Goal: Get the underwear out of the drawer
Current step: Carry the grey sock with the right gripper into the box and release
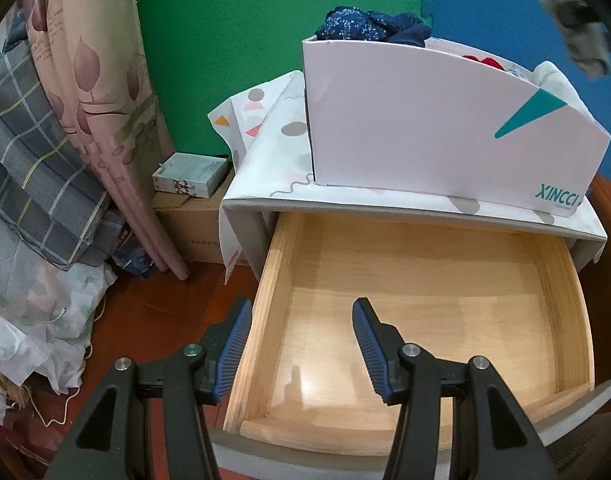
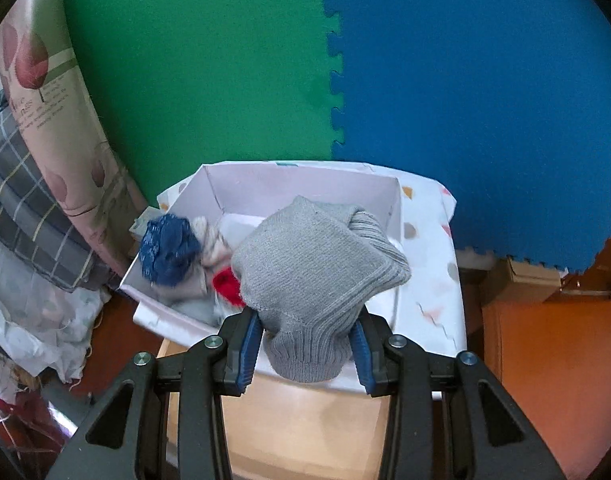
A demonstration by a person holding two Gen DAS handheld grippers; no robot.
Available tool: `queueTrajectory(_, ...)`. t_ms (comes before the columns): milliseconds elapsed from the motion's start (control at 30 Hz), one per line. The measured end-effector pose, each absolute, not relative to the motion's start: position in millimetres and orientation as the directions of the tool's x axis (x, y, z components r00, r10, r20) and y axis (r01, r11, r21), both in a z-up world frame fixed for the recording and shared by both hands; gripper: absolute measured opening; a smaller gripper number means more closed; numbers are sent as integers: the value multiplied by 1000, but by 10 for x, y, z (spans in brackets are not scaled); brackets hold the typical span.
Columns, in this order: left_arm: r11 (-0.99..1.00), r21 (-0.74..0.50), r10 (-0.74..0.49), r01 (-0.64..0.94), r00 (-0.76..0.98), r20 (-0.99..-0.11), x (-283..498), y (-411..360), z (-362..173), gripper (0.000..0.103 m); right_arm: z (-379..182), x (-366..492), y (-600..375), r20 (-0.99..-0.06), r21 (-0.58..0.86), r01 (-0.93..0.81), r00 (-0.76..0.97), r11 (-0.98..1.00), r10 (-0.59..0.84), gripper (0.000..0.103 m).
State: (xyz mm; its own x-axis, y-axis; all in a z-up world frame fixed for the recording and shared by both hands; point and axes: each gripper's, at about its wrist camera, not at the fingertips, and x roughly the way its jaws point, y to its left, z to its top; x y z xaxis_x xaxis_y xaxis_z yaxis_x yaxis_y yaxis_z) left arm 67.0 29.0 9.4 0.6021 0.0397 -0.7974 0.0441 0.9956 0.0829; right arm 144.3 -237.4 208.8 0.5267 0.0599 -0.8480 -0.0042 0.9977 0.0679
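Observation:
The wooden drawer is pulled out and its pale bottom is bare. My left gripper hangs over the drawer's left wall, jaws apart with nothing between them. My right gripper is shut on a grey knitted garment, held up above a white cardboard box. That box stands on top of the cabinet and holds a dark blue speckled piece, a red piece and pale ones. The grey garment shows blurred at the top right of the left wrist view.
A patterned cloth covers the cabinet top. Left of the cabinet are a cardboard carton with a small box on it, rolled pink fabric, a plaid quilt and crumpled cloth on the floor. Green and blue foam mats line the wall behind.

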Motion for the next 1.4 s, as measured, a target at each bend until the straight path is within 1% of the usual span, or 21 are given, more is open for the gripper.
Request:
queueTrajectory(267, 999, 52, 32, 15, 603, -797, 683, 367, 104, 54, 1641, 1896, -2140, -890, 32, -4, 456, 999, 30, 37)
queueTrajectory(533, 999, 32, 26, 0, 598, -801, 681, 400, 100, 54, 1128, 2088, -2080, -927, 9, 18, 375, 1000, 1, 40)
queueTrajectory(800, 999, 37, 26, 6, 599, -800, 681, 384, 100, 54, 1028, 2116, -2126, -929, 24, 46, 371, 999, 6, 42)
queueTrajectory(867, 999, 38, 25, 9, 600, -800, 681, 384, 99, 54, 1029, 2117, -2134, -929, 23, 50, 371, 998, 3, 44)
queueTrajectory(1067, 999, 43, 29, 9, 602, -798, 675, 382, 108, 54, 1106, 2079, -2136, -920, 37, 68, 392, 997, 7, 57)
queueTrajectory(1100, 999, 44, 30, 7, 602, -798, 675, 381, 108, 54, 1132, 2070, -2116, -919, 28, 63, 395, 998, 1, 60)
queueTrajectory(1133, 999, 44, 30, 7, 602, -798, 675, 381, 108, 54, 1158, 2062, -2095, -917, 17, 59, 399, 998, -8, 67)
queueTrajectory(1300, 999, 51, 31, 16, 605, -796, 662, 355, 123, 54, 1437, 1966, -2020, -890, -4, 30, 455, 1000, -18, 80)
queueTrajectory(1400, 998, 56, 32, 21, 605, -795, 664, 331, 118, 54, 1677, 1835, -1990, -868, -1, 9, 497, 1000, -5, 81)
